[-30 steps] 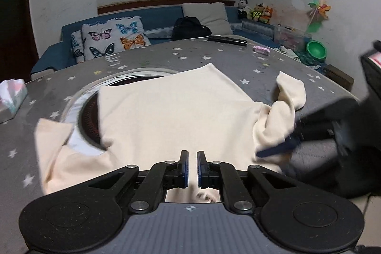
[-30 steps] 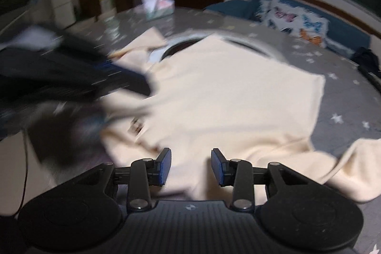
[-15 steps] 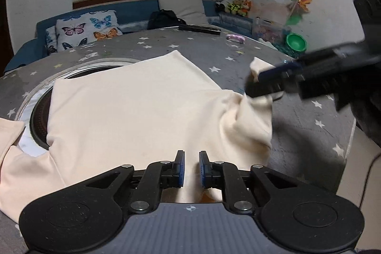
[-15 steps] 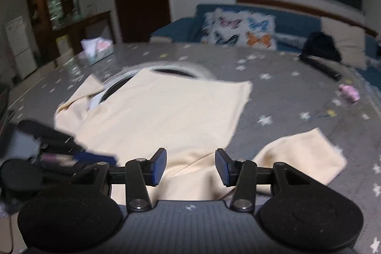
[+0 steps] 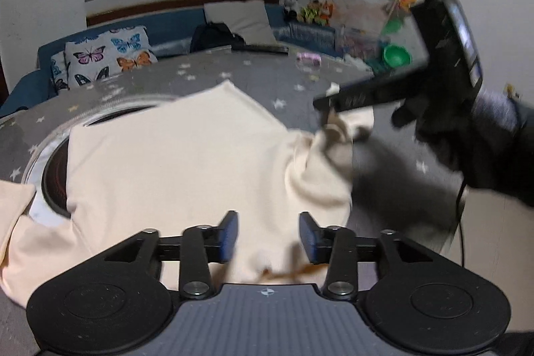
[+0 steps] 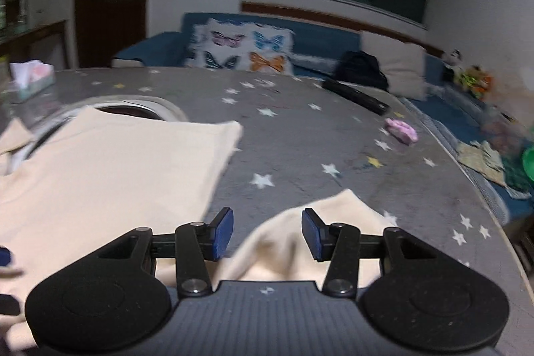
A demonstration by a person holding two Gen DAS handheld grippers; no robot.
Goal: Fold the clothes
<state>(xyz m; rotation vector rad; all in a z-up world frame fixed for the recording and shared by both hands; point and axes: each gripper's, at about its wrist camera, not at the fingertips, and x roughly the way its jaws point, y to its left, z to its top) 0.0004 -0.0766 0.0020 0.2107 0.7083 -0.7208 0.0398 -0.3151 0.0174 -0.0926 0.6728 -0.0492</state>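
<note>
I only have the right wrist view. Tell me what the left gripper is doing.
Observer: The left gripper is open, jaws apart over the near edge of the shirt, holding nothing.
Operator: Describe my sleeve as seen from that side.
Observer: The right sleeve is bunched into folds at the shoulder, and its end sits up against the tips of the right gripper.

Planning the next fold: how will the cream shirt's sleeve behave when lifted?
Probably floppy: the sleeve already bunches and drapes under the open right gripper. Likely light; the cream shirt lies thin and flat on the table.
</note>
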